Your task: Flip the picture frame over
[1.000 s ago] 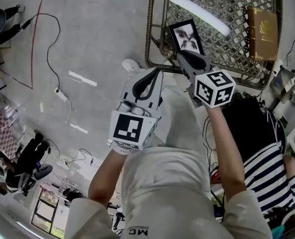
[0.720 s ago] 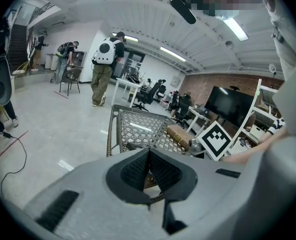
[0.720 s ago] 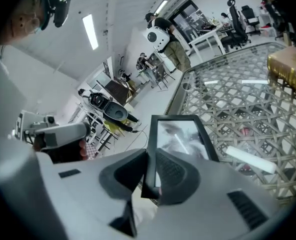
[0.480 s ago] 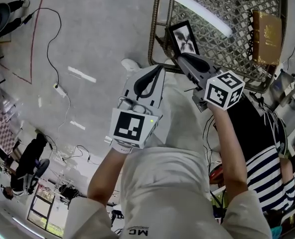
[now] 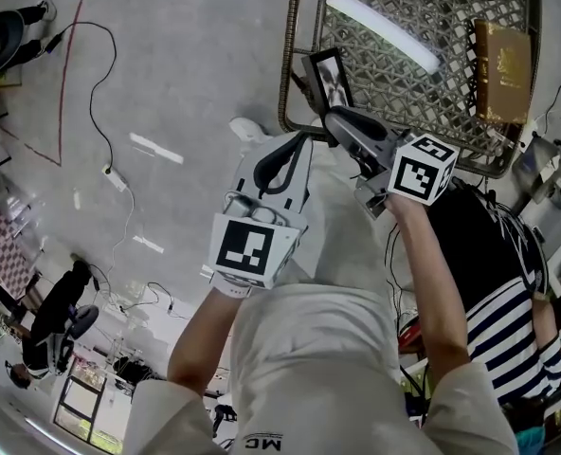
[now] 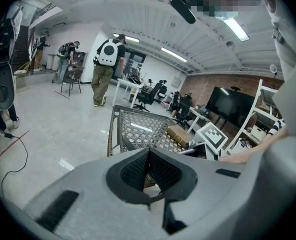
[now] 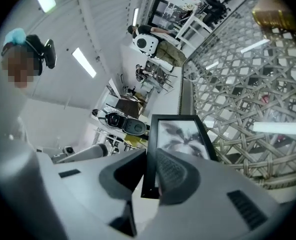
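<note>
Right tongs (image 5: 332,114) (image 7: 149,168) pinched on the lower left edge of the picture frame (image 5: 325,77) (image 7: 180,134), one ribbed dark pad over the front, the other behind. Frame black, narrow-bordered and rectangular, with a grey leaf print behind glazing; held on edge and tilted, print visible from above, at the near left corner of the worktop (image 5: 288,74) (image 6: 138,129) (image 7: 248,156); contact with the surface not discernible. Left tongs (image 5: 298,140) (image 6: 148,159) pressed together on nothing, ribbed pads meeting at the tips, hovering over the floor (image 5: 186,83) just short of the worktop's near rim and close beside the right tongs. Bodies of both tongs smooth grey plastic, each with a black-and-white marker cube (image 5: 423,169) at the rear. Both forearms bare below white sleeves and stretched forward, the right reaching farther. Worktop of woven cane lattice with a twisted rim, glossy, reflecting a strip light. Brown book (image 5: 501,58) (image 7: 270,9) flat at the far right, well apart from the frame. Floor pale, polished, crossed by a black cable (image 5: 93,74).
</note>
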